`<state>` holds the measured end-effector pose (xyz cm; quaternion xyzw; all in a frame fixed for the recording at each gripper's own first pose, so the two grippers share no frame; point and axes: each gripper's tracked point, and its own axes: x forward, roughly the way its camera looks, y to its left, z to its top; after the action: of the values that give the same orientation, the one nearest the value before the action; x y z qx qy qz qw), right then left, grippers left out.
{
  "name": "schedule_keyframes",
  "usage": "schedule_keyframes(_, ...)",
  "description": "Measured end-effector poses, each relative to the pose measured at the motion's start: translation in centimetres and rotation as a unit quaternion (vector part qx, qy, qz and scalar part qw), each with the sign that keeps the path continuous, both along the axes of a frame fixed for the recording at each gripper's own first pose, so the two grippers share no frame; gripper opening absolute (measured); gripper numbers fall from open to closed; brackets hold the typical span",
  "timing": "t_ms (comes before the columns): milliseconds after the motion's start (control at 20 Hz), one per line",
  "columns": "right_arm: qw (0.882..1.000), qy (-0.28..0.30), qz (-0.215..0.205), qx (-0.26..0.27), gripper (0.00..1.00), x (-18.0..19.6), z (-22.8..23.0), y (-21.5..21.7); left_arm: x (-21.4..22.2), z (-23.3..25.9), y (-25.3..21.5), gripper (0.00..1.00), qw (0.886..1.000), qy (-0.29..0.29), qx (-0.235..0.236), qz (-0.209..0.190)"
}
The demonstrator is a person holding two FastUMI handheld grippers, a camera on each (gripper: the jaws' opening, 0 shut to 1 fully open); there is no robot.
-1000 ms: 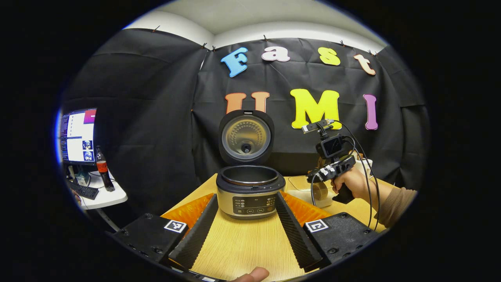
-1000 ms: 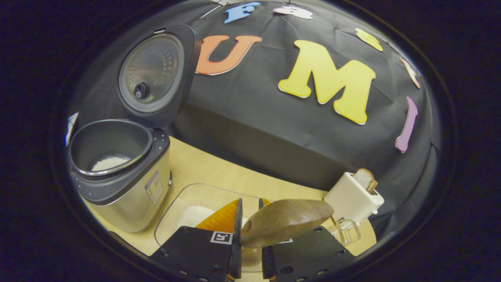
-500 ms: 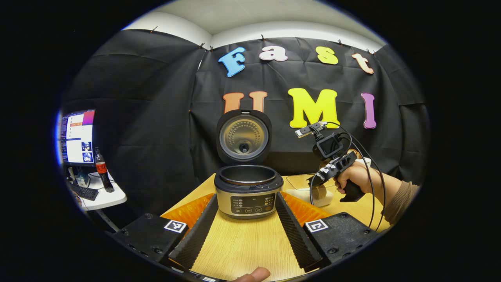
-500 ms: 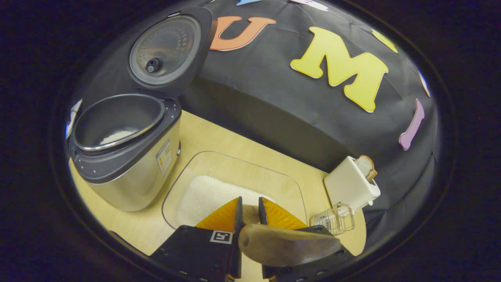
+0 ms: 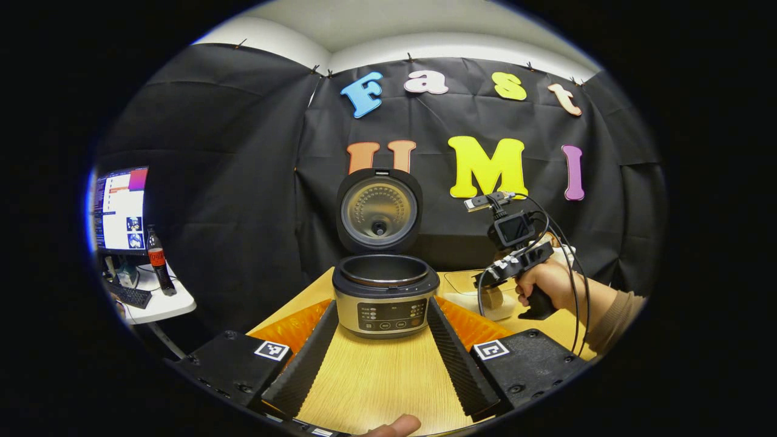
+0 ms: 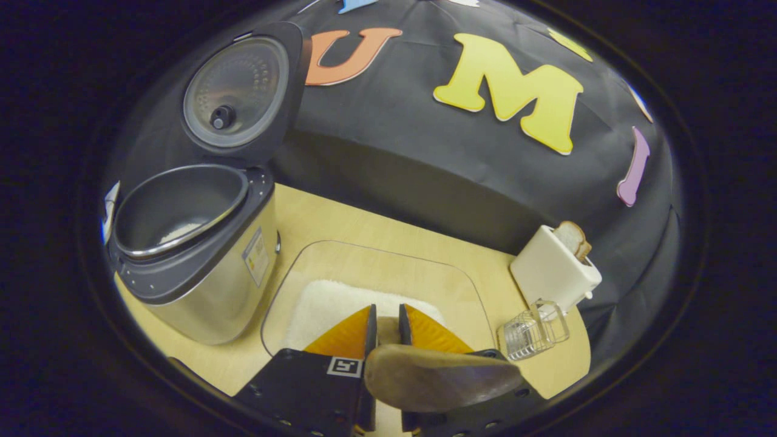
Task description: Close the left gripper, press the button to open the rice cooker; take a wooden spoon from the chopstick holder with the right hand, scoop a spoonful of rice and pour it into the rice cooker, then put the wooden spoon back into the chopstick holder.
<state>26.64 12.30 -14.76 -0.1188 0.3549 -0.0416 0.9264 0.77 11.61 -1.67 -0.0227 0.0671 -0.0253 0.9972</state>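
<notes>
**Right gripper clamping the wooden spoon beside the rice cooker**

Right gripper (image 6: 385, 321) is pinching the wooden spoon (image 6: 440, 377) between nearly closed fingers — hovering over the clear tray of rice (image 6: 340, 297) lying just right of the rice cooker (image 6: 200, 267). Left gripper (image 5: 381, 346) is sitting in front of the cooker with fingers spread wide, gripping nothing. The cooker's lid (image 6: 240, 91) is standing open — a little rice is showing in its pot. Farther right of the cooker, a wire chopstick holder (image 6: 534, 331) is standing near a white toaster (image 6: 552, 267).
</notes>
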Motion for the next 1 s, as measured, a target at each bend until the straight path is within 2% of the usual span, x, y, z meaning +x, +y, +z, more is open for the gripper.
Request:
schedule_keyframes(250, 0.995, -0.002, -0.048, 0.092, 0.17, 0.3, -0.7, 2.5, 0.0, 0.1, 0.6, 0.94, 1.000, -0.002, -0.007, 0.004)
schedule_keyframes(450, 0.983, 0.008, -0.087, 0.162, 0.18, 0.4, -1.0, 2.5, 0.2, -0.2, 1.0, 0.94, 1.000, 0.005, -0.026, 0.005)
schedule_keyframes(650, 0.963, 0.021, -0.125, 0.238, 0.18, 0.6, -1.1, 1.4, 0.3, -0.2, 0.6, 0.94, 1.000, 0.007, -0.028, 0.001)
schedule_keyframes(800, 0.942, 0.028, -0.149, 0.299, 0.17, 0.7, -1.4, 0.6, 0.3, -0.3, 0.4, 0.94, 1.000, 0.005, -0.019, 0.000)
schedule_keyframes(1000, 0.928, 0.036, -0.163, 0.334, 0.17, 0.6, -1.3, 0.3, 0.3, -0.4, 0.1, 0.94, 1.000, 0.006, -0.016, -0.003)
